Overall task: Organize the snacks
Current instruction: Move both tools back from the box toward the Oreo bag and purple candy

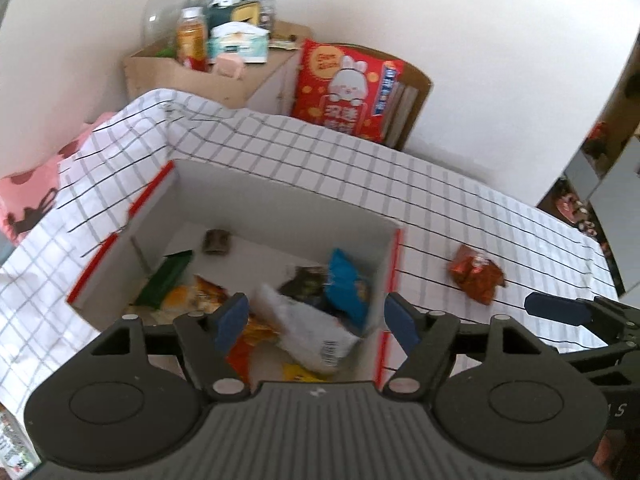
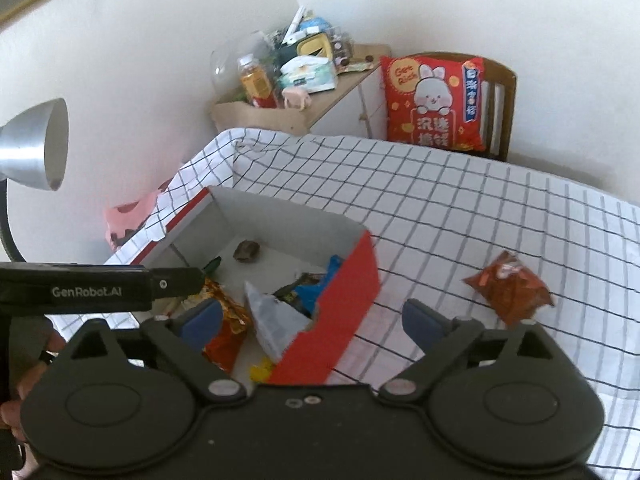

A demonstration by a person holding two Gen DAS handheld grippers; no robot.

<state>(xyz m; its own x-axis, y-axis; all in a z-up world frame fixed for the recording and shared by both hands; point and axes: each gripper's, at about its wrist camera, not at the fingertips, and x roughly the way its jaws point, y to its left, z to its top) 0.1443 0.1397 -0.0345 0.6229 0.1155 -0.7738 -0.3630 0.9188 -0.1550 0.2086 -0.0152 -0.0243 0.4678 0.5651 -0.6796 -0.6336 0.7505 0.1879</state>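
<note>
On the checked-cloth bench (image 2: 460, 208), right of the red-and-white cardboard box (image 2: 340, 292), lying loose: crinkled red-orange snack packet (image 2: 510, 290), long axis slanting, nearer the released right claw (image 2: 312, 320); left claw (image 1: 316, 318) also gaping, hovering over the box.

A red-sided box (image 2: 352, 280) holds mixed snack packets (image 1: 308, 320); one crumpled red packet (image 2: 510, 286) lies apart on the cloth.

Black ribbed left gripper (image 1: 316, 320), blue pads (image 1: 232, 316), silver pivot screws; white "GenRobot.AI" lettering
</note>
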